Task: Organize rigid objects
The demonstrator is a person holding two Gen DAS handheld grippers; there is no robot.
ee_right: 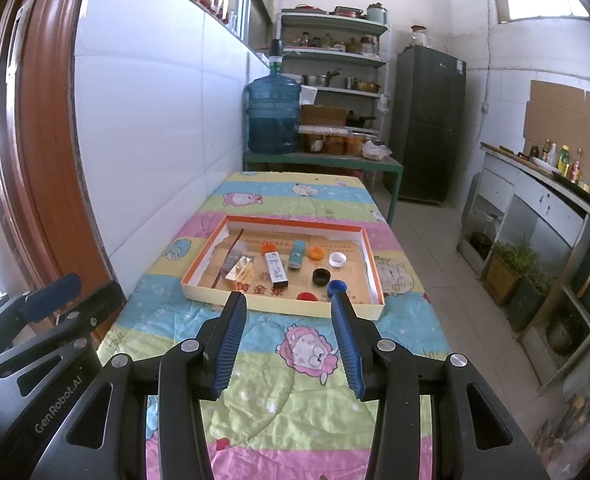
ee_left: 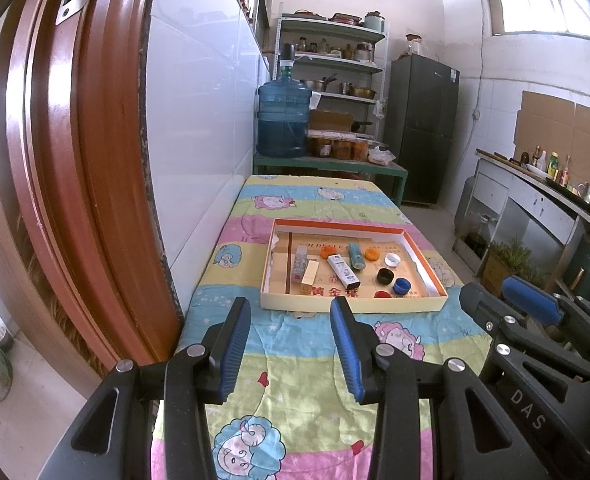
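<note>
The left gripper [ee_left: 291, 312] hovers with its blue fingers [ee_left: 237, 344] spread wide and nothing between them. The right gripper [ee_right: 289, 308] is likewise spread and holds nothing. Both hang over the bench [ee_left: 307, 364], short of a shallow box [ee_left: 351, 306] that lies on its cartoon cloth. Inside the box lie a white carton [ee_left: 343, 270], a teal tube [ee_left: 355, 257], a beige card [ee_left: 310, 272], and loose caps: orange [ee_left: 371, 255], white [ee_left: 392, 259], black [ee_left: 385, 276], blue [ee_left: 401, 285] and red [ee_left: 383, 294].
</note>
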